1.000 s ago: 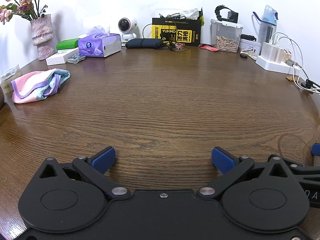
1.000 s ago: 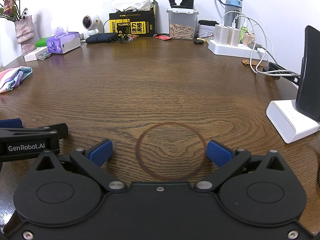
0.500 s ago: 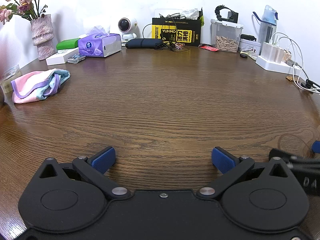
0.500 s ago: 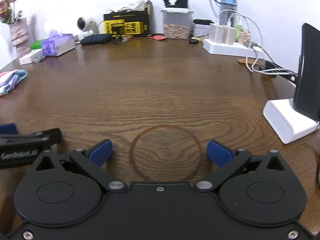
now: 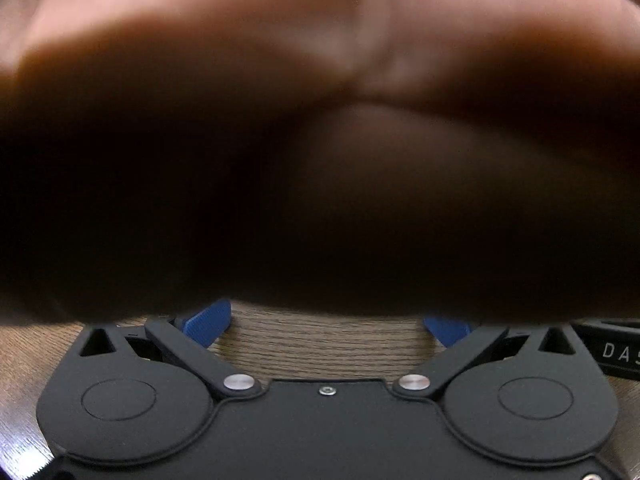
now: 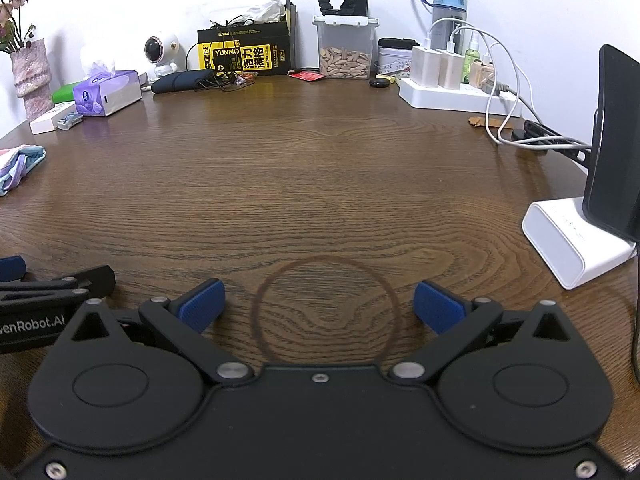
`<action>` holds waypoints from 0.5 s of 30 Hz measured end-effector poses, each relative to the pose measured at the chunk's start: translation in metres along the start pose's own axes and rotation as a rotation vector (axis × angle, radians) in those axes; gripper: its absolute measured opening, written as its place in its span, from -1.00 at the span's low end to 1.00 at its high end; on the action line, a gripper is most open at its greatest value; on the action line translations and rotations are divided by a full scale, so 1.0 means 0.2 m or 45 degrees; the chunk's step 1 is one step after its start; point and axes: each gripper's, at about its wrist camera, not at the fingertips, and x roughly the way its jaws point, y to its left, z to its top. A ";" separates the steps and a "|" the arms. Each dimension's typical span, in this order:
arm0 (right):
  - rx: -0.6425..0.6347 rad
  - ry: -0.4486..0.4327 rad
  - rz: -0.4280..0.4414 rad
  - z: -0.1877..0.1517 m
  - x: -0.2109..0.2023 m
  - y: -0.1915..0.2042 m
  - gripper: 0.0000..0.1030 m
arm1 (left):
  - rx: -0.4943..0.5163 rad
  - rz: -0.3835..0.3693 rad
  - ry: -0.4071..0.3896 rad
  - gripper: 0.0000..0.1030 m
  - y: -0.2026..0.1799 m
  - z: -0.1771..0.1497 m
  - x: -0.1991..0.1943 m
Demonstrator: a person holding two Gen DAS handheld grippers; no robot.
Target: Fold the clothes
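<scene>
Nearest, the right gripper (image 6: 318,306) is resting low over the dark brown wood-grain table (image 6: 320,184), its blue-padded fingers (image 6: 202,305) spread wide and holding nothing, straddling a faint ring stain (image 6: 325,312) in the wood. Just left of that ring, the left gripper (image 5: 326,322) is sitting with its blue pads set equally wide apart and empty, while a person's blurred hand (image 5: 320,120) is covering nearly all of its camera. Well left of the ring and farther back, at the table's edge, the crumpled pink, lilac and pale-blue cloth (image 6: 20,166) is lying in a heap, untouched. It looks soft, light and floppy, so pinching a hem or corner seems wisest. Far behind the ring, a purple tissue box (image 6: 106,94) is standing by the wall.
</scene>
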 end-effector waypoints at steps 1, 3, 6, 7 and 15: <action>0.000 0.000 0.000 0.00 0.00 0.00 1.00 | -0.001 0.000 0.000 1.00 0.00 0.00 0.00; 0.000 0.000 0.000 0.00 0.00 0.00 1.00 | -0.001 0.000 0.000 1.00 0.00 0.00 0.00; 0.000 0.000 0.000 0.00 0.00 0.00 1.00 | -0.001 -0.001 0.000 1.00 0.00 0.00 0.00; 0.000 0.000 0.000 0.00 0.00 0.00 1.00 | -0.002 -0.001 0.000 1.00 0.00 0.00 0.00; 0.000 0.000 0.000 0.00 0.00 0.00 1.00 | -0.002 -0.001 0.000 1.00 0.01 -0.01 0.00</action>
